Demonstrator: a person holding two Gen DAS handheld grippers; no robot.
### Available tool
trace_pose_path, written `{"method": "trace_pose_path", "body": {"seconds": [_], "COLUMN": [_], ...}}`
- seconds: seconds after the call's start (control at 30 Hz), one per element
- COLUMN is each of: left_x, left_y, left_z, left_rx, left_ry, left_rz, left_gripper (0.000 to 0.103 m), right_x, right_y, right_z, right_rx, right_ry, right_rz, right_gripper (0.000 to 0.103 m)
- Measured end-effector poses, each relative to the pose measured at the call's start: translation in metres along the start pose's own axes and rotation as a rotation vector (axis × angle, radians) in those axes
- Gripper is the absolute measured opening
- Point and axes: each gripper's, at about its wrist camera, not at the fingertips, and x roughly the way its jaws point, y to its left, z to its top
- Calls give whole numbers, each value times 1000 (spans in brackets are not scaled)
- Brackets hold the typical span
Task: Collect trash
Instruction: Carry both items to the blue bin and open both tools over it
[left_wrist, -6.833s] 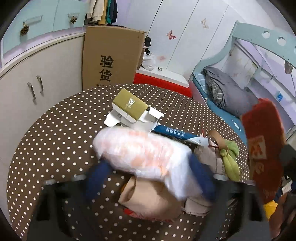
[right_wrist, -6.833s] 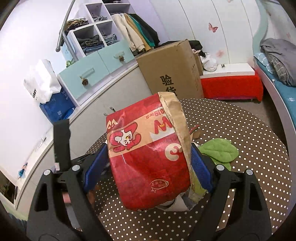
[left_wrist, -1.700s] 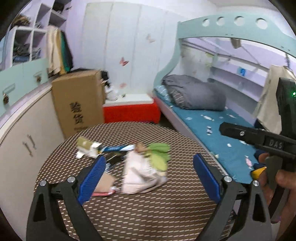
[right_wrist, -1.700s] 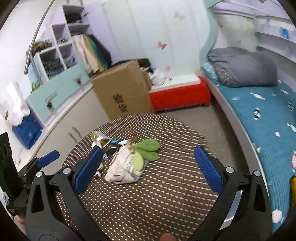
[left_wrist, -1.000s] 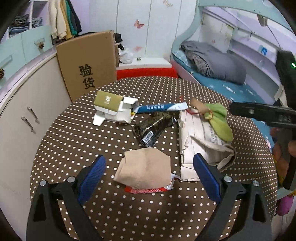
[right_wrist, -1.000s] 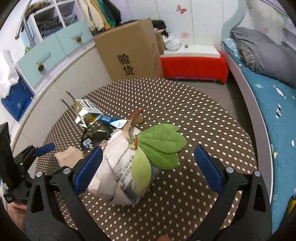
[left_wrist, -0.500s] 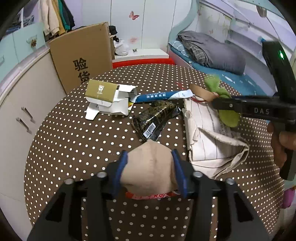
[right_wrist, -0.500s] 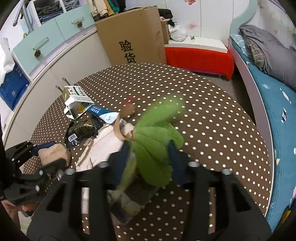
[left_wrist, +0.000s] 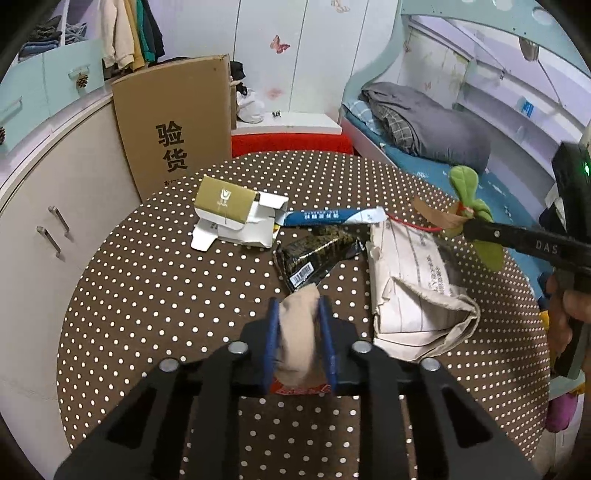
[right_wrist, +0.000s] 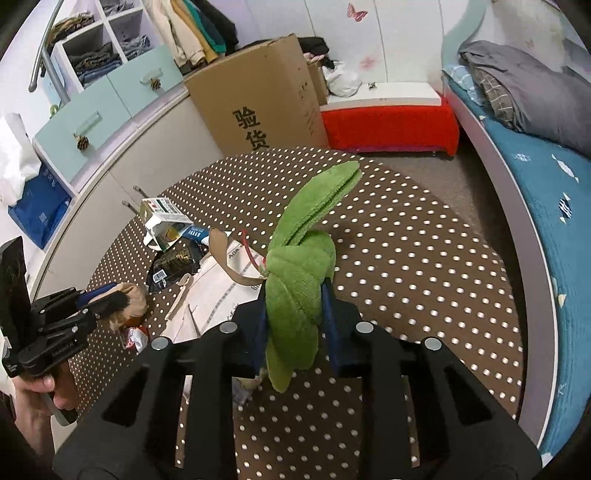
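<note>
pinching a crumpled tan paper wad between its blue fingers, the left gripper sits low over the near part of the round, brown polka-dot tabletop. a strip of red wrapper shows just under the wad. the right gripper is clenched on a green plush leaf, which stands up out of its fingers; a tan strap and a thin red cord run from the leaf's base toward a white printed cloth bag lying on the tabletop. in the left wrist view the same leaf shows at the tip of the right gripper, raised over the far right edge of the tabletop.

other trash lies loose on the tabletop: an opened gold-and-white carton toward the far side, a blue-and-white tube just beside it, and a dark foil wrapper with a barcode between the carton and the bag, just beyond the left gripper. a large cardboard box stands behind the tabletop against the cabinets, and a bed with a grey blanket lies to the right.
</note>
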Motion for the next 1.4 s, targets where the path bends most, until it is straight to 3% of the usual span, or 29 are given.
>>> {"method": "trace_pose_path", "body": {"seconds": [0.37, 0.73, 0.93, 1.1, 1.4], "left_x": [-22, -47, -44, -28, 25], "left_y": [-15, -88, -156, -219, -342], "left_z": [16, 62, 84, 88, 72], "left_rx": [-13, 60, 108, 154, 289], "left_ry": [-55, -155, -173, -142, -14], "left_rz": [-60, -229, -346, -431, -518], "left_gripper": [15, 14, 14, 14, 14], "right_x": [-45, -122, -164, -188, -181], "right_y": [-13, -52, -99, -147, -248], "right_z": [0, -3, -24, -54, -125], "right_rx": [33, 73, 155, 257, 476], "right_ry": [-90, -219, -269, -281, -185], "right_rz": [8, -56, -119, -178, -261], "right_gripper": [25, 25, 25, 25, 25]}}
